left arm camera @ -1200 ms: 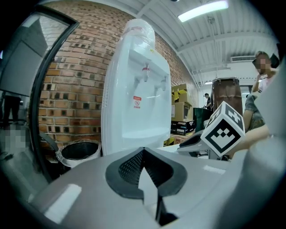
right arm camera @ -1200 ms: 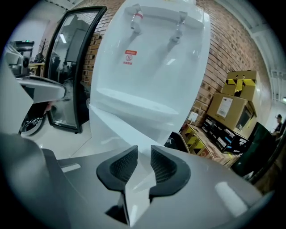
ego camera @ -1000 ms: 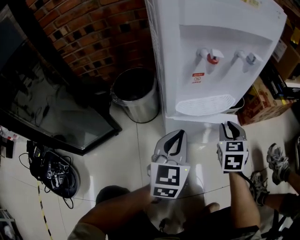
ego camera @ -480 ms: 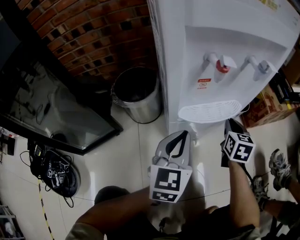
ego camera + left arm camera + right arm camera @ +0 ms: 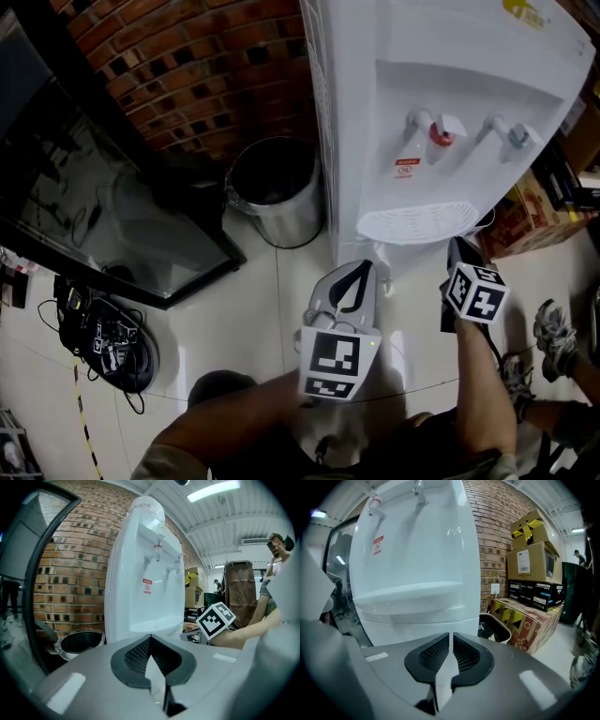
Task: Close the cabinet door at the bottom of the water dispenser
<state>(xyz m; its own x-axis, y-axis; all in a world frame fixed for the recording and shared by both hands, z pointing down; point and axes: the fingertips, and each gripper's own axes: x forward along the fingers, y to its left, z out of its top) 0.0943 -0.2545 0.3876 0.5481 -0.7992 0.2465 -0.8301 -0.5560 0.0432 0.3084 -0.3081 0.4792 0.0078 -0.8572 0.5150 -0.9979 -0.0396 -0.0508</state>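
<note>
Facing the tall white plastic water dispenser (image 5: 450, 112): left gripper (image 5: 359, 272) pressed together, empty; right gripper (image 5: 459, 248) just been closing, thin slit left, nothing inside.

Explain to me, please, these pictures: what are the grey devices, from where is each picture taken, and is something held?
No robot: a person holds a two-jaw gripper in each hand. The head view looks down at the left gripper and right gripper before a white water dispenser. The other two pictures come from a camera on each gripper, looking along its jaws. On the tiled floor stand a metal bin and cardboard boxes. The left jaws are together, holding nothing. The right jaws have just been closing; a thin white slit remains, and I cannot tell whether they pinch anything.
</note>
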